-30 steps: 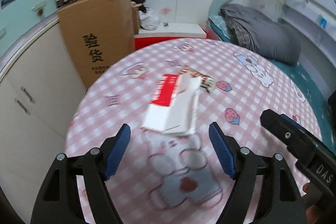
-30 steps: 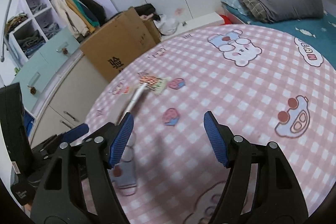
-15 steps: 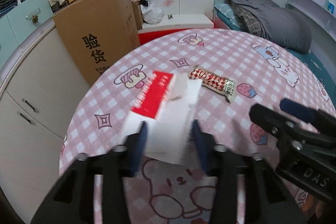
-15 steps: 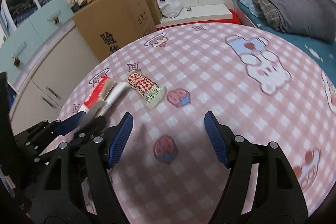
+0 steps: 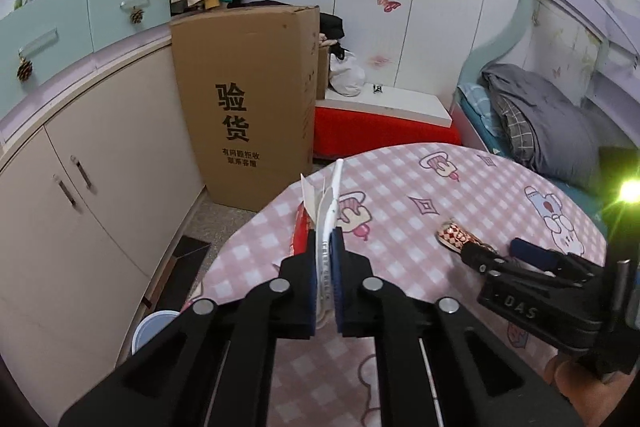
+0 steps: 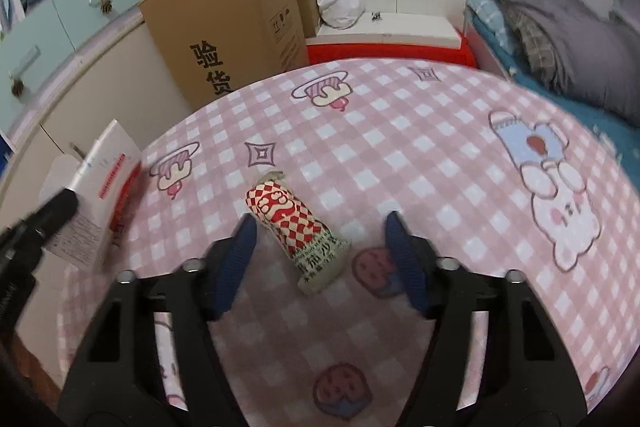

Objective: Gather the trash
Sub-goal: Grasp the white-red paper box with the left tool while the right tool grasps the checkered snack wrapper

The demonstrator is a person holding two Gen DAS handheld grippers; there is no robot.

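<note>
We have the flattened carton (image 5: 326, 227) pinched edge-on in the left gripper (image 5: 324, 281), sticking out past the bench (image 5: 460, 195) edge. The tall cardboard box (image 5: 248, 99) stands just beyond that edge, the cabinet (image 5: 100, 155) left of it, with a floor gap between bench and cabinet. Right gripper (image 6: 320, 255) fingers straddle the snack wrapper (image 6: 298, 227) with room either side. Bench beyond the wrapper is bare cloth.

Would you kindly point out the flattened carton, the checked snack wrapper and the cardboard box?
flattened carton (image 6: 105, 187), right wrist view, on its white printed face.
checked snack wrapper (image 6: 286, 213), right wrist view, on its red-and-white middle.
cardboard box (image 5: 244, 95), left wrist view, on its printed front.
</note>
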